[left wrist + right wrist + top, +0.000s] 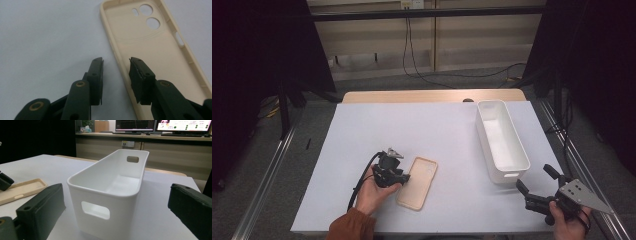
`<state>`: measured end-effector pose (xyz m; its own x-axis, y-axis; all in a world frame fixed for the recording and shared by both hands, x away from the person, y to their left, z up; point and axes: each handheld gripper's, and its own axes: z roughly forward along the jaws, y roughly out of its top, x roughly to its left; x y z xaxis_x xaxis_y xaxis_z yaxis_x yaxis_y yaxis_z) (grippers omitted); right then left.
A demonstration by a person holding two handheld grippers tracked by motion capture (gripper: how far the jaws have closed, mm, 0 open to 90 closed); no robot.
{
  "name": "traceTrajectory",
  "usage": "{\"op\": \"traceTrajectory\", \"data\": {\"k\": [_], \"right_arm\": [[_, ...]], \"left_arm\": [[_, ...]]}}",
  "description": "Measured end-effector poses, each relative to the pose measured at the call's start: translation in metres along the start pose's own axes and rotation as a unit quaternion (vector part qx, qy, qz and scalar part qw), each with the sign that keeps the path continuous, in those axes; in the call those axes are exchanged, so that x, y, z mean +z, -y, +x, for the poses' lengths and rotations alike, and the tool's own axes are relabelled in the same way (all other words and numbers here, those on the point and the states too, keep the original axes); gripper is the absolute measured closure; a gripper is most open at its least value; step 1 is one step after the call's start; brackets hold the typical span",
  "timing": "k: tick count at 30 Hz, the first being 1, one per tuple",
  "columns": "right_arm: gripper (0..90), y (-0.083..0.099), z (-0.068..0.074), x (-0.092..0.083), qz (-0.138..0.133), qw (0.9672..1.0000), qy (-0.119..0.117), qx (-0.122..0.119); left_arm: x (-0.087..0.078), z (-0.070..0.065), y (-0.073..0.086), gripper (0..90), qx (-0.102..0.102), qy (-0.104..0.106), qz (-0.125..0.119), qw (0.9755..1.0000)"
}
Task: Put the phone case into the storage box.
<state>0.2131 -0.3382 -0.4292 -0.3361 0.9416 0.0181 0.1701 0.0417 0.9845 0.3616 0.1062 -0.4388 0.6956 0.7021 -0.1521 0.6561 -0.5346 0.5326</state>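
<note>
A phone case by the left claw

The phone case (417, 182) is soft peach, long and flat, with round corners. It lies open side up on the white table, so its hollow inside (152, 50) shows. Two round holes and a small slot sit at its far end, away from the left claw (116, 75). Its long side edge runs right between the claw's two black jaws.
</note>
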Motion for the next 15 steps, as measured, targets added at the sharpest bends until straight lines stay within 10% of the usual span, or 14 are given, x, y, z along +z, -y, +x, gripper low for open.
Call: {"op": "traceTrajectory", "data": {"k": [4,15], "right_arm": [[0.3,0.0,0.0,0.0003,0.001,1.0,0.0,0.0],[0.3,-0.0001,0.0001,0.0008,0.001,1.0,-0.002,0.0]], "left_arm": [[0.001,-0.0013,0.0006,79.0,-0.01,0.024,-0.004,0.9996],[0.0012,-0.0019,-0.0003,80.8,-0.031,0.021,-0.001,0.9993]]}}
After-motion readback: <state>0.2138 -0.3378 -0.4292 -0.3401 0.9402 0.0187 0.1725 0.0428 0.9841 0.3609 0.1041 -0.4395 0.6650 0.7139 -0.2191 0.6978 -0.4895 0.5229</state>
